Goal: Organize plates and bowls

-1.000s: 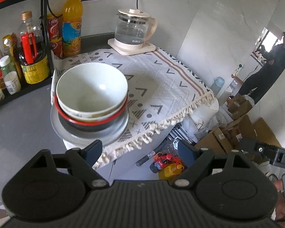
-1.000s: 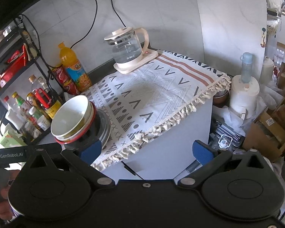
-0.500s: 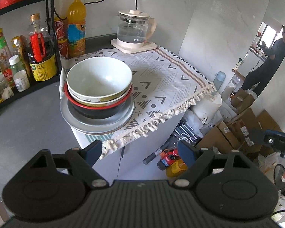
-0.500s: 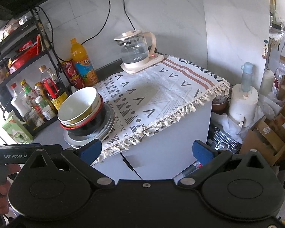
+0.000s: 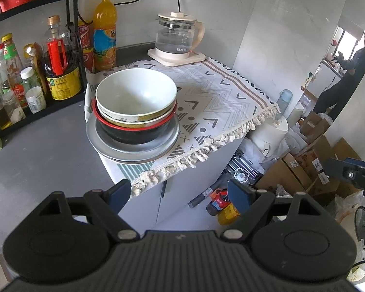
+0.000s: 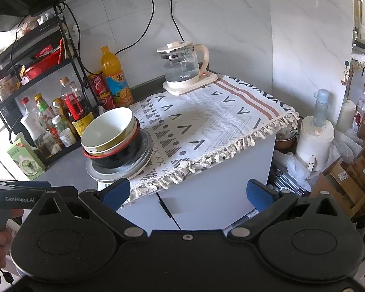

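While both tools hang back from the counter, the left gripper (image 5: 178, 193) and the right gripper (image 6: 186, 193) each have their fingers spread wide, holding nothing. A white bowl (image 5: 136, 95) sits nested in other bowls, the lowest a black bowl (image 5: 133, 132), all resting on a stack of grey plates (image 5: 102, 146) at the near corner of the patterned cloth (image 5: 221, 97). The plates' edge reaches right to the cloth's fringe. My worry is that corner: a nudge against the rim, or a tug on the fringe, could slide the pile off. The upper bowls look tilted too, so a bump might topple them.
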Available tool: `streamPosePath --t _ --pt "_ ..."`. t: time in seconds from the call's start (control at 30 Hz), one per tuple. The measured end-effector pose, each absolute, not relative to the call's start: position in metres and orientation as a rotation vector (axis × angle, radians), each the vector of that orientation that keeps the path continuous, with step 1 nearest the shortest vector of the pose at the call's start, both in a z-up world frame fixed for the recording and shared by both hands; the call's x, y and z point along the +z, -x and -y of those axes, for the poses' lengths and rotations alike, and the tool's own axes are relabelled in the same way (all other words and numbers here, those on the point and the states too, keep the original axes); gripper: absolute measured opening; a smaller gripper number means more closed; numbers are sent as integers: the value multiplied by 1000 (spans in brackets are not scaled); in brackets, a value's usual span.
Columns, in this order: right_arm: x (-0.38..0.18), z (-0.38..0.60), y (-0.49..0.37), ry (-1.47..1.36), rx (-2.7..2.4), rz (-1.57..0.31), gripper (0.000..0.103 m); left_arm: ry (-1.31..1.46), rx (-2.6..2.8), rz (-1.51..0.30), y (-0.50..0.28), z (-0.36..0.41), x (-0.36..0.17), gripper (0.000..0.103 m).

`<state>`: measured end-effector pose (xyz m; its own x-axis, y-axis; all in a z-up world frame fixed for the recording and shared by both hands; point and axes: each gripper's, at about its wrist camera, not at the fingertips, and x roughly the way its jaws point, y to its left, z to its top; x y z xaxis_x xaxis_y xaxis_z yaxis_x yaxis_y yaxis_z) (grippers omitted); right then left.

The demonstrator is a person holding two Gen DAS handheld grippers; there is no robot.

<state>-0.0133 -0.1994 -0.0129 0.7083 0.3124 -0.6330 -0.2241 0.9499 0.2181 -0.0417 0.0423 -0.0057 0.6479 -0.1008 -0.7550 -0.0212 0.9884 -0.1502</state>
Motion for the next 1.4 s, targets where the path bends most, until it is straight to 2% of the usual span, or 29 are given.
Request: streamPosePath --t 1.4 --pt "-9 202 20 -123 285 -711 103 145 -32 -846 47 -45 3 85"
